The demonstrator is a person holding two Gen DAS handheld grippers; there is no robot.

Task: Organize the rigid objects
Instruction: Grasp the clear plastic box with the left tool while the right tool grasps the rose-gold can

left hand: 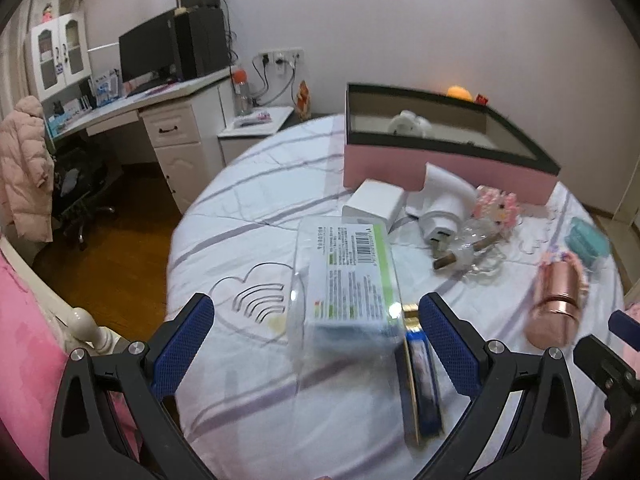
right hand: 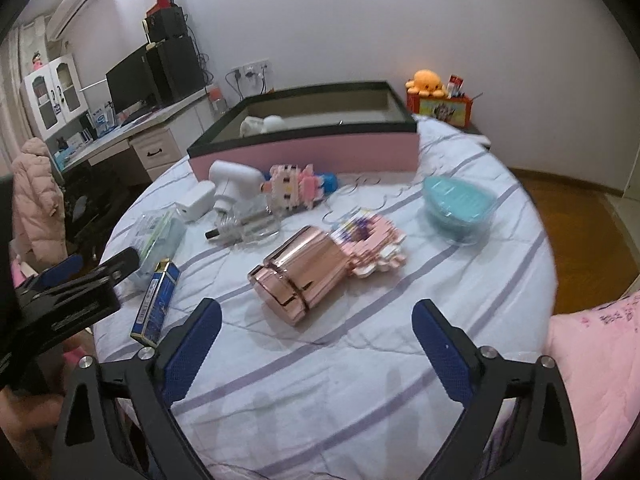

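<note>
My left gripper [left hand: 316, 332] is open, its jaws either side of a clear plastic box with a barcode label [left hand: 346, 280], not closed on it; a blue and gold box [left hand: 420, 376] lies by its right finger. My right gripper [right hand: 316, 336] is open and empty, just short of a rose-gold cylinder [right hand: 292, 280] lying on the bed. The pink storage box with a black rim [right hand: 304, 152] stands at the back, with a white plush [right hand: 262, 123] inside. The left gripper also shows in the right wrist view [right hand: 76, 284].
On the striped sheet [right hand: 360, 380] lie a white charger [right hand: 196, 202], a white device [right hand: 232, 184], a clear glass piece [right hand: 248, 228], two pink block figures [right hand: 296, 184], and a teal case [right hand: 458, 208]. A desk [left hand: 160, 120] stands left; a pink pillow [right hand: 592, 380] lies right.
</note>
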